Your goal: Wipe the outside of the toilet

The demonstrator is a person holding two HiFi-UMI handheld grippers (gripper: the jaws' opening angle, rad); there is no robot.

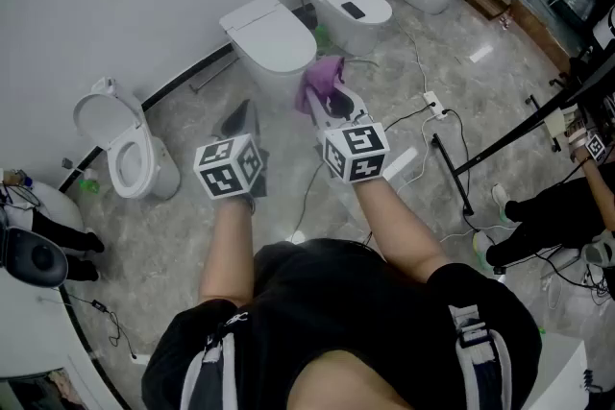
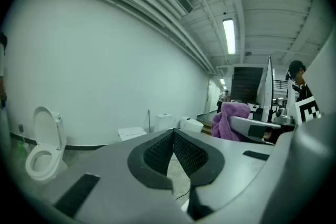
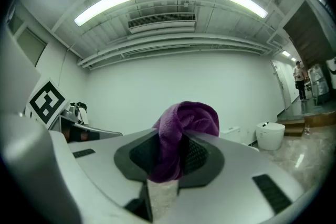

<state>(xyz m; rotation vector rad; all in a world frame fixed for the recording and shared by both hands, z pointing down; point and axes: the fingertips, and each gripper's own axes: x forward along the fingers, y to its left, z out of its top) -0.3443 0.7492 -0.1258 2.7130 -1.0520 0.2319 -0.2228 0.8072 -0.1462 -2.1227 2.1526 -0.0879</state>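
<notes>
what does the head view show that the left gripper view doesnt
Only the head view: the power strip and the left marker cube. Only the left gripper view: the ceiling light and, close up, the left gripper, jaws shut on nothing. Both: the purple cloth in the right gripper and the open-lid toilet.

Black short-sleeved top (image 1: 370, 307), grey-white straps (image 1: 469, 341), black-and-white marker cubes (image 1: 356, 153)

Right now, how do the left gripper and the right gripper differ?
The right gripper is shut on a purple cloth; the left gripper is shut with nothing between its jaws. In the head view, the right gripper reaches farther toward the closed toilet than the left gripper. Both carry marker cubes.
</notes>
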